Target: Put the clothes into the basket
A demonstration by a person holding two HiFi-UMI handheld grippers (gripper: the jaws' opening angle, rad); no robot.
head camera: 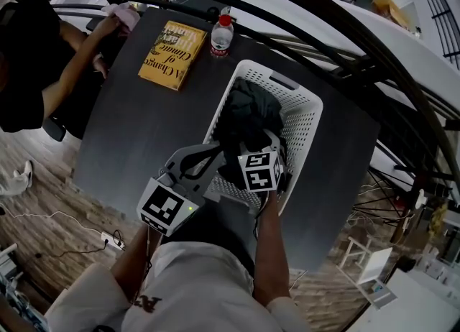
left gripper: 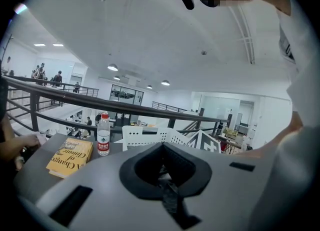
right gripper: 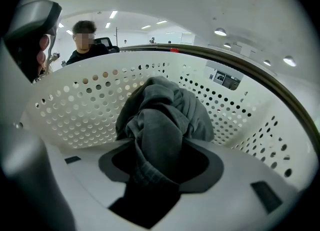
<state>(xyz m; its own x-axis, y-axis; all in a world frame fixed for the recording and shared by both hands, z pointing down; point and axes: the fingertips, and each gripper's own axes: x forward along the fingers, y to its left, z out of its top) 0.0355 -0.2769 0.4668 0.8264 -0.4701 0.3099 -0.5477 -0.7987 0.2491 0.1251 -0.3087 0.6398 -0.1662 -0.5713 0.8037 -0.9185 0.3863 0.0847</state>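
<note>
A white perforated basket (head camera: 310,111) stands on the dark table (head camera: 129,136) and holds a bundle of dark grey clothes (head camera: 248,118). My right gripper (head camera: 267,142) reaches down into the basket from its near side. In the right gripper view the clothes (right gripper: 165,120) lie against the basket wall (right gripper: 75,110), and a ribbed end of the garment runs into my right gripper (right gripper: 159,175), pinched between the jaws. My left gripper (head camera: 214,155) hovers by the basket's near left rim, jaws together and empty. The left gripper (left gripper: 167,177) looks over the basket rim (left gripper: 170,136).
A yellow book (head camera: 172,54) and a water bottle (head camera: 221,36) lie at the table's far side, also seen as book (left gripper: 70,156) and bottle (left gripper: 103,135). A person in black (head camera: 36,65) sits at the far left. A dark railing (head camera: 359,43) curves behind the table.
</note>
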